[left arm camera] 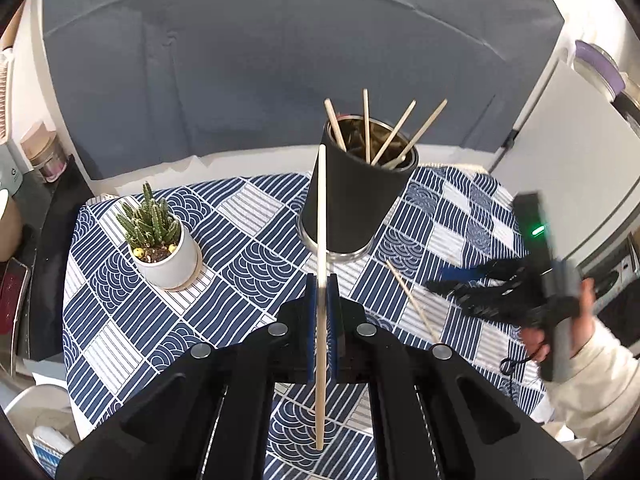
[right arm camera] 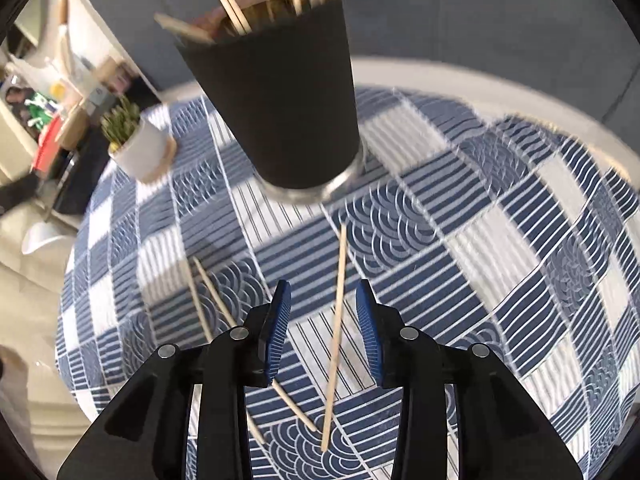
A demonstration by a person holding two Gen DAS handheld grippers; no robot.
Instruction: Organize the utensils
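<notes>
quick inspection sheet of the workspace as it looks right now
surface: tablecloth, blue and white pattern.
job's things: black cup holding several chopsticks; loose chopsticks lying on the cloth.
clutter: potted cactus.
grippers: left gripper shut on a chopstick; right gripper open over a lying chopstick, pads apart from it.
cables: thin black cord near the person's sleeve.
surroundings: grey backdrop; shelves, blurred.
</notes>
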